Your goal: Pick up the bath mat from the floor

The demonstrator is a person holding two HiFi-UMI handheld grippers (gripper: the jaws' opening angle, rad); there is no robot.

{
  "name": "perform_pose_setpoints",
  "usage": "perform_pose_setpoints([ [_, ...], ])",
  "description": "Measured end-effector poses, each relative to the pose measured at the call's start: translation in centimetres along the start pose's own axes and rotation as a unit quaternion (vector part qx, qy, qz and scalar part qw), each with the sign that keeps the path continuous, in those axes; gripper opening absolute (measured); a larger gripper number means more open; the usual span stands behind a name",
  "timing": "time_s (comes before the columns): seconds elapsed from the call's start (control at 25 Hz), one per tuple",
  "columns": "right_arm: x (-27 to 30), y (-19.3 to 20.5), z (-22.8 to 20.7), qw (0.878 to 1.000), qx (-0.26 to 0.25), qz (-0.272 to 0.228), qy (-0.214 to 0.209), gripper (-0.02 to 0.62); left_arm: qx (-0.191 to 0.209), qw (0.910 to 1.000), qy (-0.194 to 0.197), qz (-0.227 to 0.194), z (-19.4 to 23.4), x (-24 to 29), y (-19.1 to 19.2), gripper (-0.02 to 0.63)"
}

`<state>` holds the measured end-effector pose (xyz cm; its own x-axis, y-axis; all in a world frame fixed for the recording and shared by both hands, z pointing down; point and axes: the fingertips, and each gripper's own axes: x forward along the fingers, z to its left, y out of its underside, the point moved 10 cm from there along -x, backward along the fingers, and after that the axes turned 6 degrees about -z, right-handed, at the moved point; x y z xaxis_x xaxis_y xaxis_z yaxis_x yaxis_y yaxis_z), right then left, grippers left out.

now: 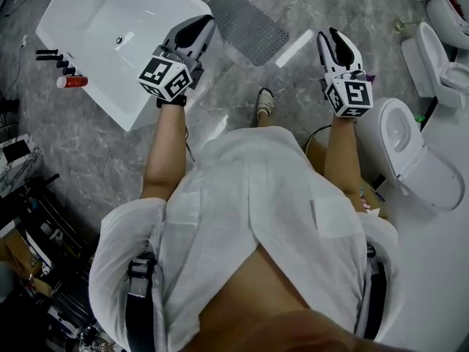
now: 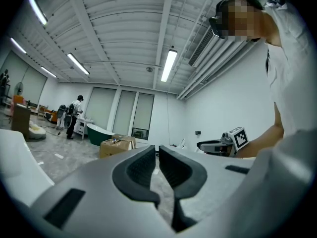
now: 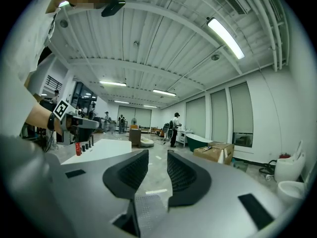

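The bath mat (image 1: 248, 26), grey and studded, lies flat on the marble floor (image 1: 88, 145) ahead of me, just beside the corner of the white bathtub (image 1: 80, 13) and between my two tools as the head view shows them. On the tub's flat end stand a row of small dark bottles (image 1: 60, 61) and a red can (image 1: 72, 81). A white toilet (image 1: 410, 160) sits to my right with its lid up. My right tool (image 1: 333, 37) is partly open, with the mat showing low in the gap and neither pad pressing on it. My left tool (image 1: 199, 28) is closed to a thin slit, gripping nothing.
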<state>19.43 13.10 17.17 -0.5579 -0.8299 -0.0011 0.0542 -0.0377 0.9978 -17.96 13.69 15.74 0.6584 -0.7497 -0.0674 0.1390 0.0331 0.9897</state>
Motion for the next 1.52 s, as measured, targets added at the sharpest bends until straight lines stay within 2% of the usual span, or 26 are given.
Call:
perform_pose_setpoints([
  [0.24, 4.7, 2.3, -4.9, 1.000, 0.008, 0.016, -0.014, 0.150, -0.012, 0.9998, -0.015, 0.007, 2.6, 5.8, 1.2, 0.018],
  [0.52, 7.9, 4.3, -9.3, 0.999, 0.017, 0.030, -0.034, 0.155, -0.019, 0.9994, -0.025, 0.016, 3.5, 10.9, 2.7, 0.018],
  [0.76, 10.9, 6.5, -10.5, 0.997, 0.023, 0.052, -0.055, 0.162, -0.039, 0.9984, -0.038, 0.016, 5.1, 12.5, 4.3, 0.018],
  [1.0, 13.5, 9.5, -9.4, 0.994, 0.033, 0.078, -0.062, 0.170, -0.054, 0.9975, -0.043, 0.014, 7.6, 12.5, 6.6, 0.018],
  [1.24, 15.9, 15.5, -8.3, 0.992, 0.046, 0.101, -0.064, 0.184, -0.069, 0.9965, -0.045, 0.015, 10.2, 12.1, 11.7, 0.018],
  [1.52, 18.5, 26.0, -6.7, 0.988, 0.061, 0.129, -0.063, 0.189, -0.089, 0.9950, -0.032, 0.033, 13.1, 12.6, 21.1, 0.018],
])
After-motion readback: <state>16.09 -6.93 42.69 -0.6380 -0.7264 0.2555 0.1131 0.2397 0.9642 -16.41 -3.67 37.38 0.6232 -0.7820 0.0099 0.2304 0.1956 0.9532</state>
